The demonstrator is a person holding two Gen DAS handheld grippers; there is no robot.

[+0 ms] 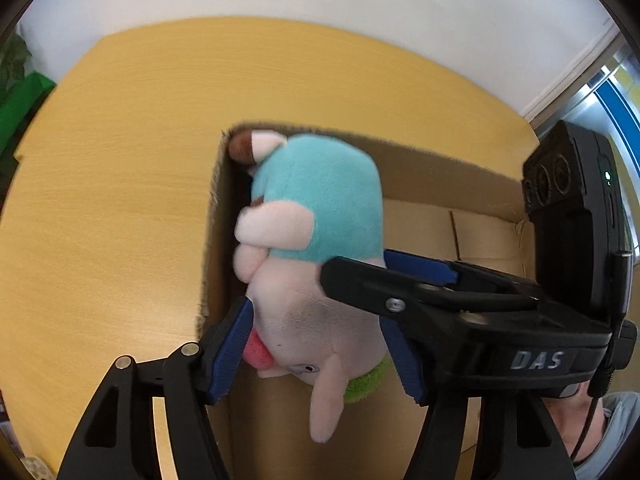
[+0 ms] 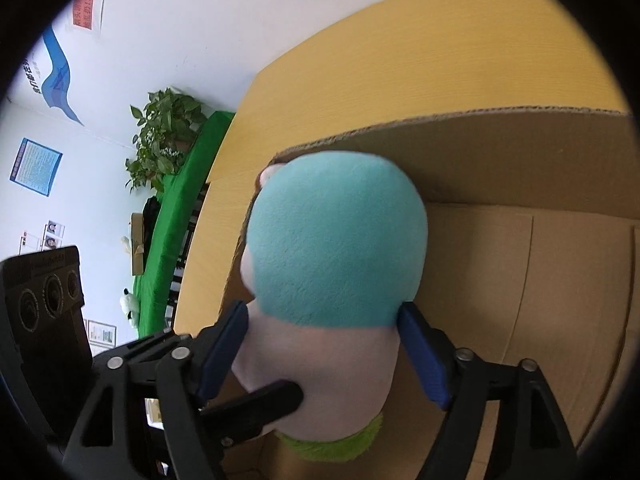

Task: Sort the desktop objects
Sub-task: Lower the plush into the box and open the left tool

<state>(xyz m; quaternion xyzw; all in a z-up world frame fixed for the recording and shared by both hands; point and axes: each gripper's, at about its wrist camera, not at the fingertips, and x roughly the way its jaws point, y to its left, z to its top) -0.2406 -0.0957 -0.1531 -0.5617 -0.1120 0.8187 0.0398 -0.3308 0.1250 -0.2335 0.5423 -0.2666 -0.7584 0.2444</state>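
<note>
A plush pig toy (image 1: 312,248) in a teal dress, pink head and green collar, hangs upside down over the corner of an open cardboard box (image 1: 440,176). My left gripper (image 1: 316,344) is shut on its head, blue pads on both sides. My right gripper (image 2: 324,344) is shut on the same toy (image 2: 336,240) at the neck, between dress and head. The right gripper's fingers (image 1: 400,280) cross in front of the toy in the left wrist view. The box (image 2: 520,152) sits on a yellow wooden table (image 1: 120,160).
The table (image 2: 400,52) ends at a white wall. A green cloth-covered bench (image 2: 176,208) and a potted plant (image 2: 164,136) stand left of it. The box floor (image 2: 520,300) beside the toy is bare cardboard.
</note>
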